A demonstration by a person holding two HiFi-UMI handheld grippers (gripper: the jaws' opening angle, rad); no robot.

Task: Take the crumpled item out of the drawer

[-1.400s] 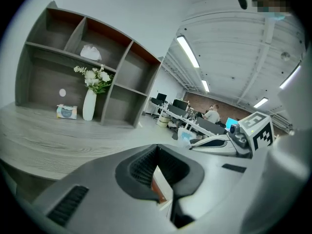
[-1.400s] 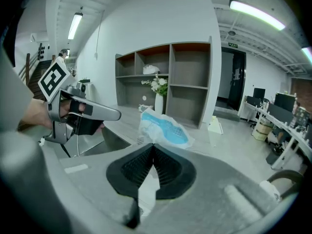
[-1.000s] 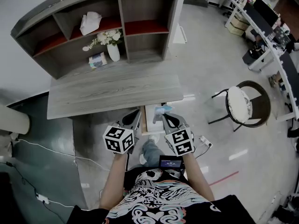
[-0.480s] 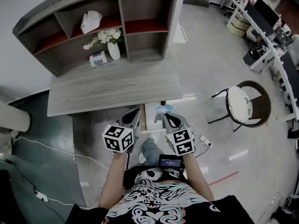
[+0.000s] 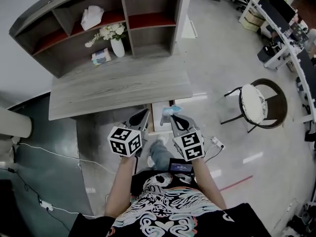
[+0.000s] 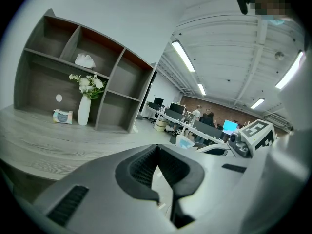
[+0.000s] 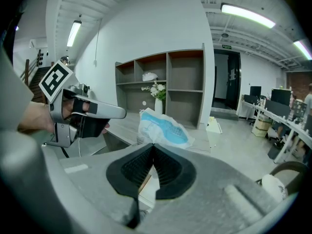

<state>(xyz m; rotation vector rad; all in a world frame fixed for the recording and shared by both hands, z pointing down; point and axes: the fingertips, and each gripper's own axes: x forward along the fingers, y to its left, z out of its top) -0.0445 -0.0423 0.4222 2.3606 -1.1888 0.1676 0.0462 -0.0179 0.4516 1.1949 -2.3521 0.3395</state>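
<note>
The crumpled item is a white and blue packet. My right gripper is shut on it and holds it above the open drawer under the grey desk's front edge. In the right gripper view the packet sticks up from the closed jaws of that gripper. My left gripper hangs just left of the drawer, shut with nothing in it. The left gripper view shows its jaws meeting at the tip, with the packet off to the right.
On the desk stands a shelf unit with a vase of white flowers, a small box and a white bundle. A round chair stands at the right. Cables lie on the floor at the left.
Both grippers have edged slightly toward the desk edge. The right gripper still holds the crumpled packet over the drawer.
</note>
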